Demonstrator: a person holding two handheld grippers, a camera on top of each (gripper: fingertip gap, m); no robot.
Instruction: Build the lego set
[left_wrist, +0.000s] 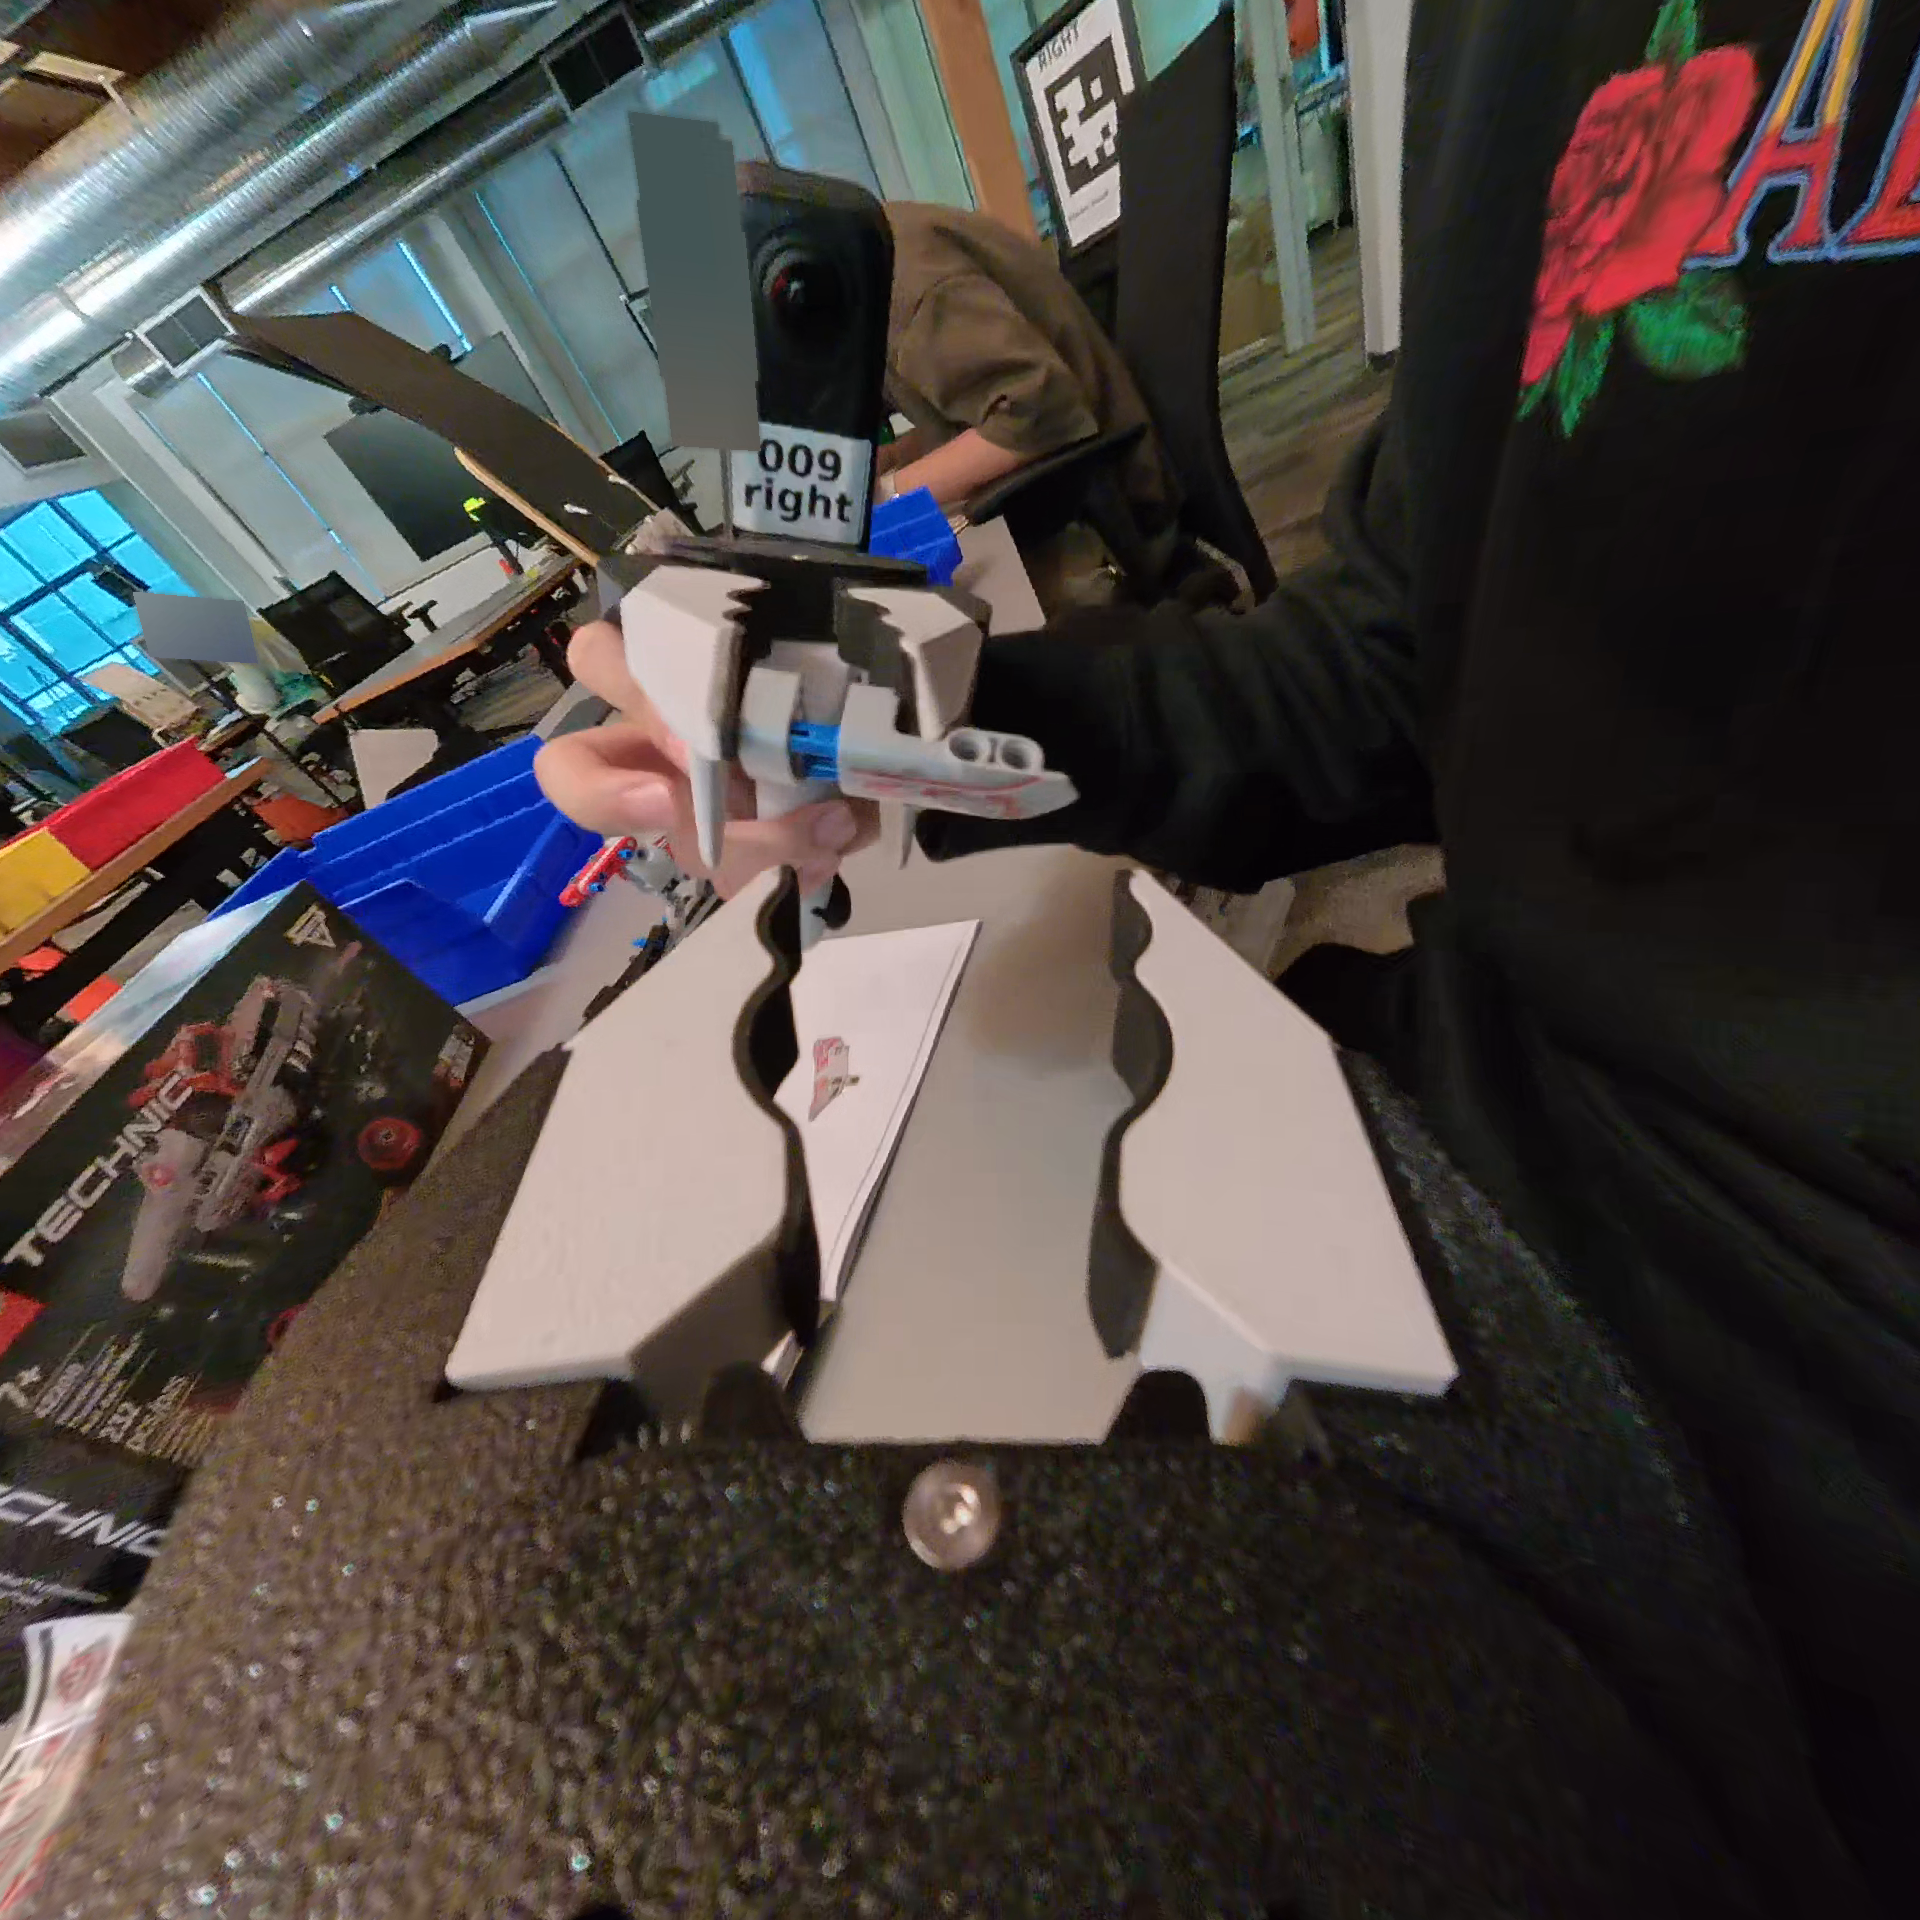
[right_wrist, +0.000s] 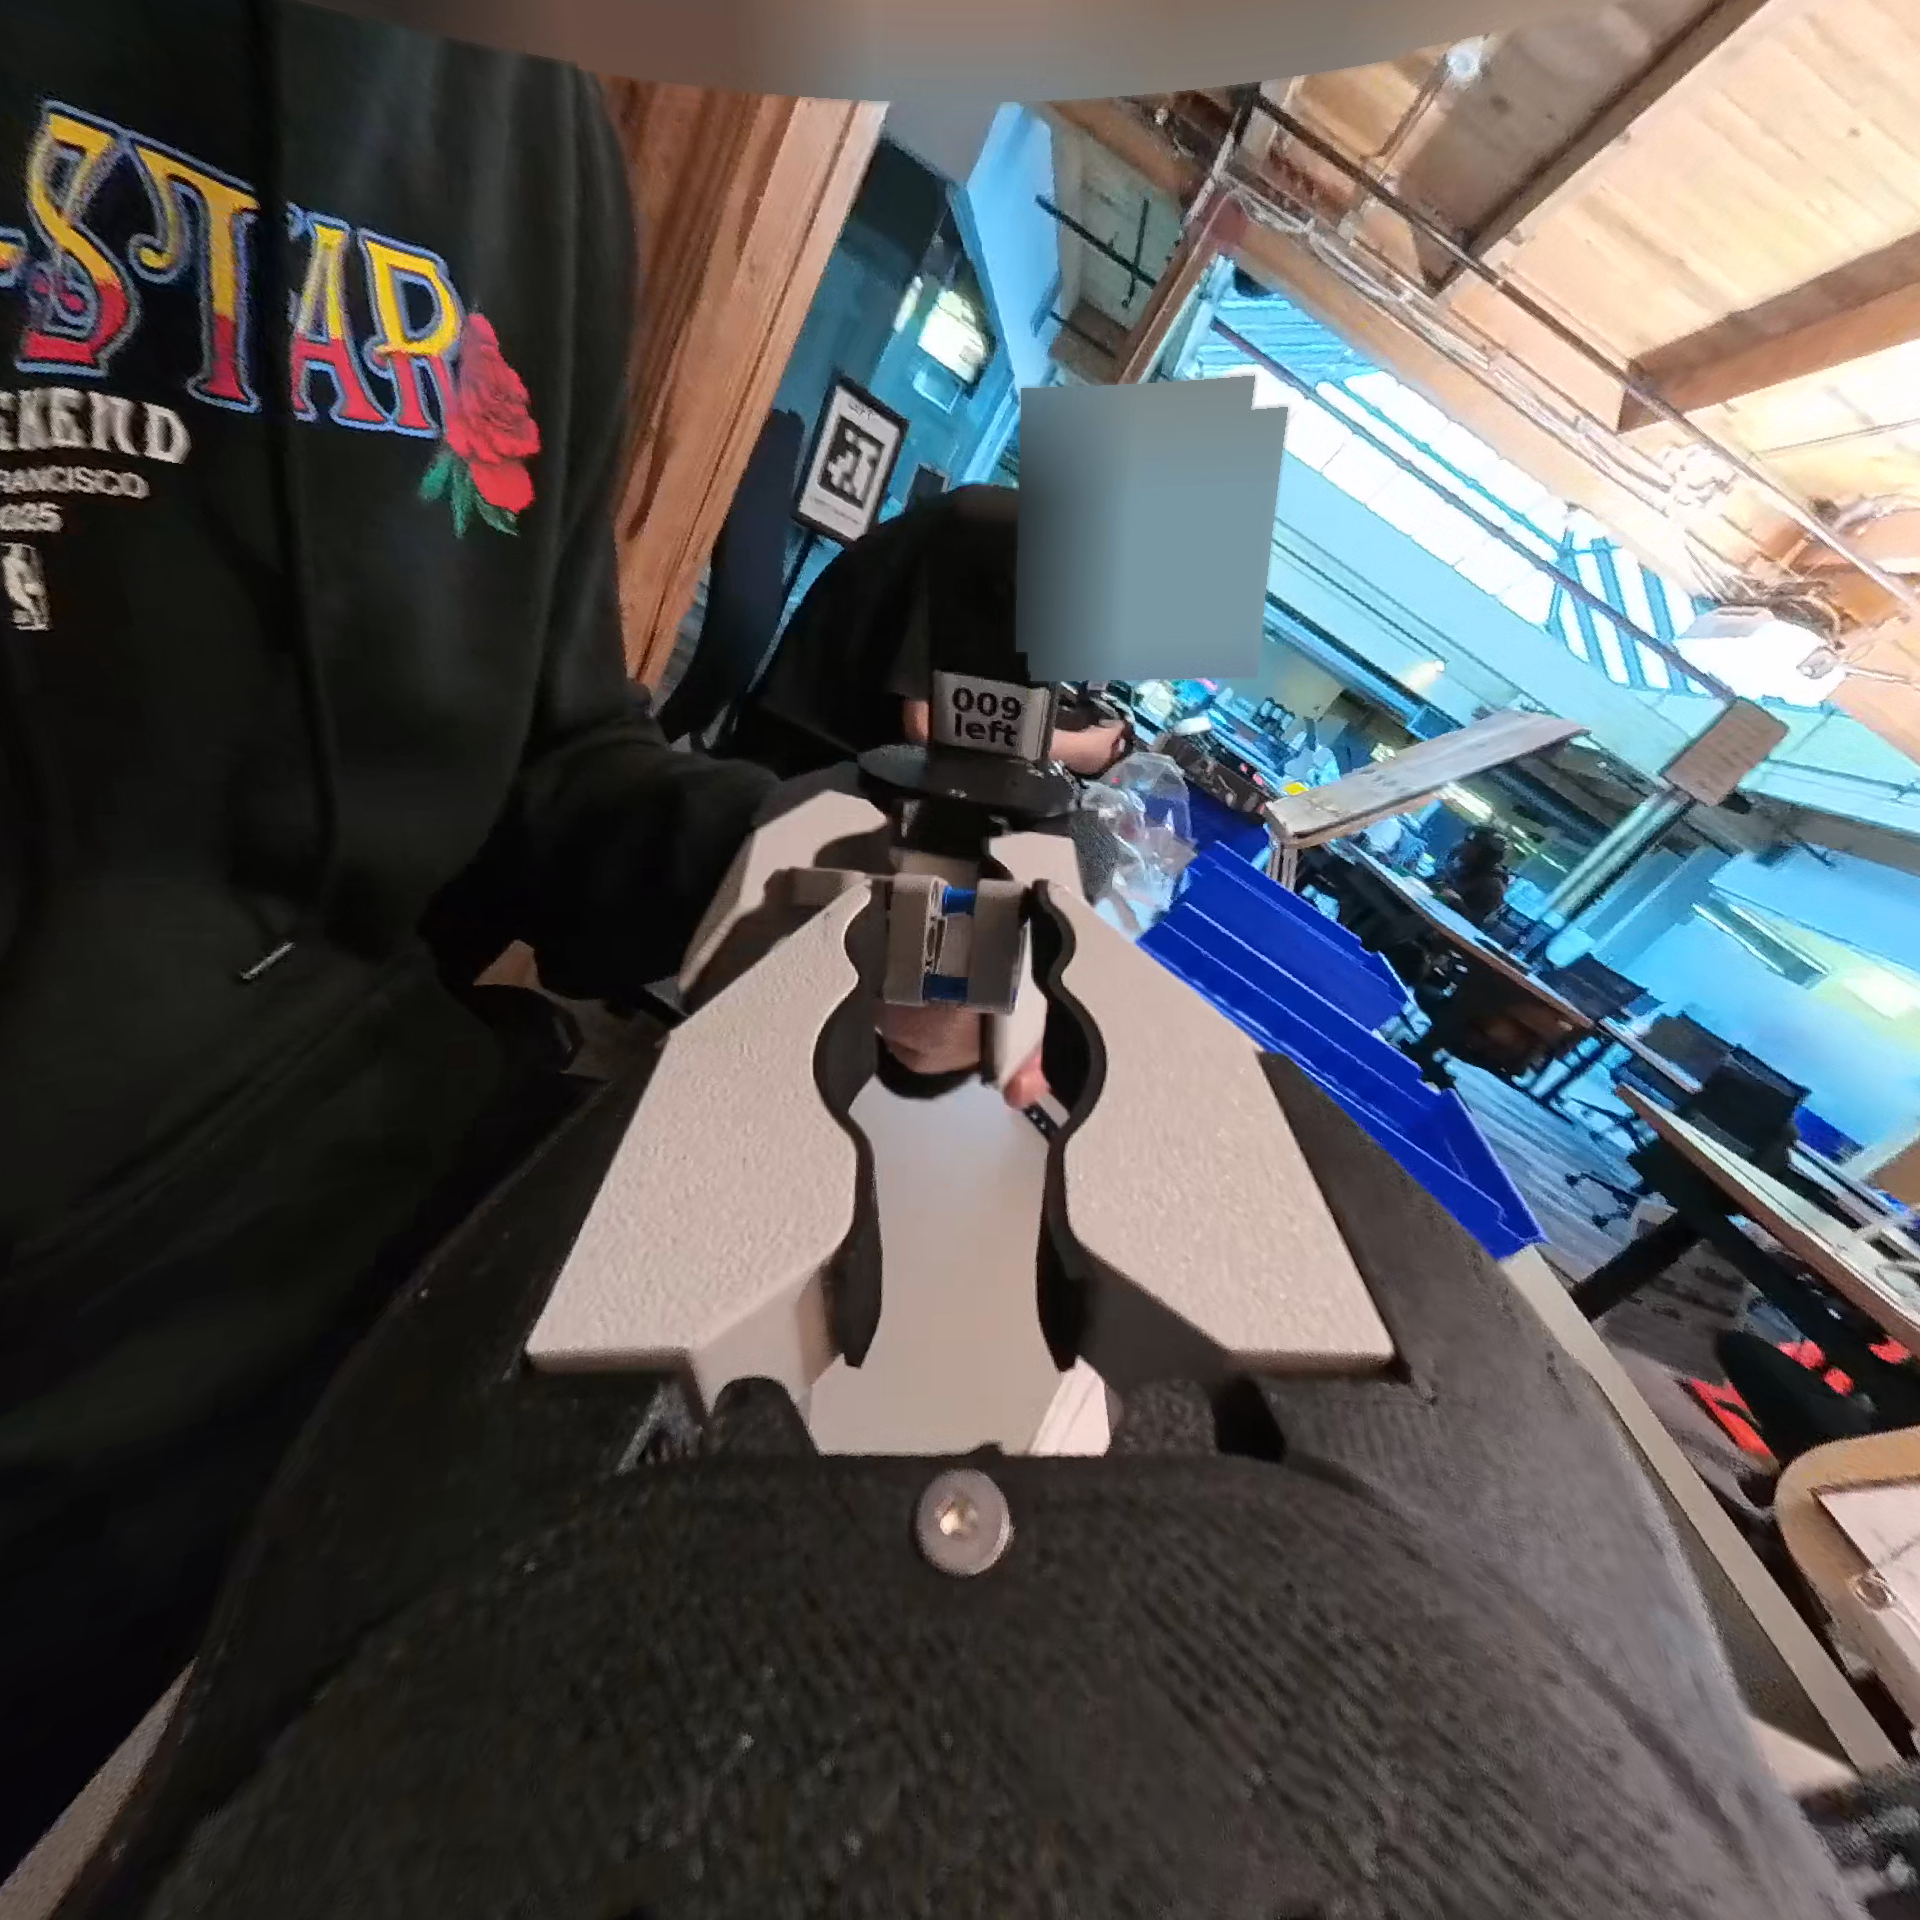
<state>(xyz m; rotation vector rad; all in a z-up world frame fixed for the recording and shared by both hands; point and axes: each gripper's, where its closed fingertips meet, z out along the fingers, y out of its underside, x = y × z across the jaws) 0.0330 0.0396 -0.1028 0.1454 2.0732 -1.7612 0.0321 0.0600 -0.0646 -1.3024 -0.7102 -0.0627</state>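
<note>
My left gripper (left_wrist: 951, 894) is open and empty, its grey fingers (left_wrist: 665, 1143) spread wide above the table. My right gripper (left_wrist: 821, 727) faces it, held in a bare hand, and is shut on a grey Lego assembly (left_wrist: 914, 764) with a blue pin and a white panel with red markings that sticks out to the right. In the right wrist view my right gripper (right_wrist: 951, 914) is closed on that grey and blue assembly (right_wrist: 951, 951). The left gripper's black body (right_wrist: 966, 790) shows just behind it.
A white instruction sheet (left_wrist: 894, 1049) lies on the table below the grippers. The Lego box (left_wrist: 208, 1122) stands at the left, with blue bins (left_wrist: 447, 862) and a partly built model (left_wrist: 623, 873) behind it. Blue bins (right_wrist: 1299, 1018) also lie to the right. A person in black sits close. The grippers are tip to tip, or close to it.
</note>
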